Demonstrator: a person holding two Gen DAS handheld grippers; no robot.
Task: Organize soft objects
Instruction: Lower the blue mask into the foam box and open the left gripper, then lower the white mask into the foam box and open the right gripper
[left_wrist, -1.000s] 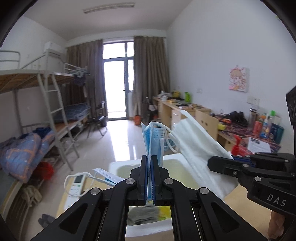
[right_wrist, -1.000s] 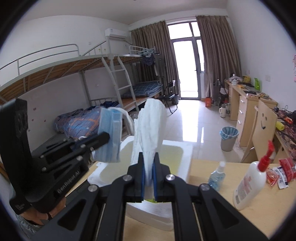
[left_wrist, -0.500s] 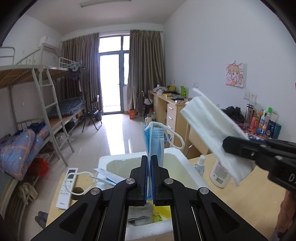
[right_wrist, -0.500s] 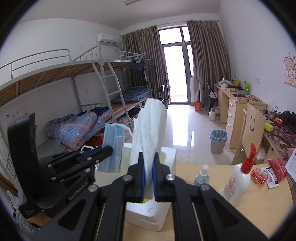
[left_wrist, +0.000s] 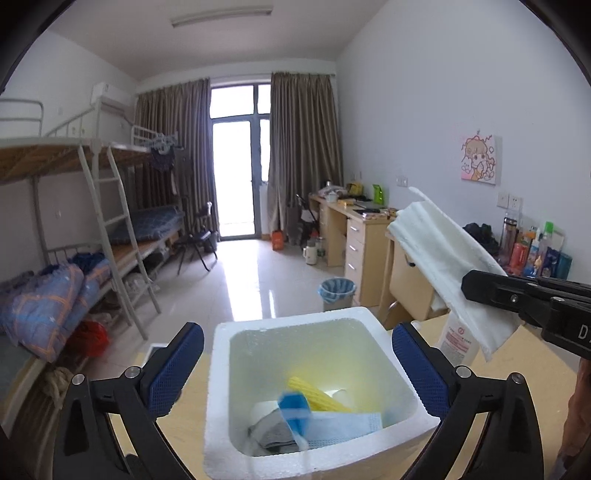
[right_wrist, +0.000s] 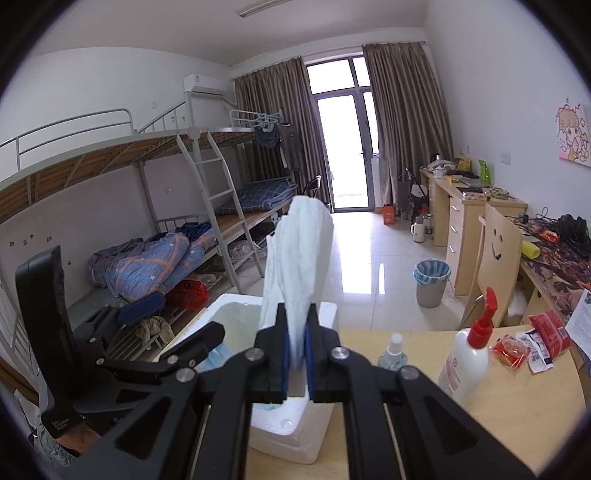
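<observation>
— Dropped: the blue mask that the left gripper pinched a moment ago now lies inside the foam box, lower middle of the frame; its jaws have just been opening and stand wide, nothing between them

— And the right gripper?

— Clenched on the white mask, which sticks up at frame centre, above the box
</observation>
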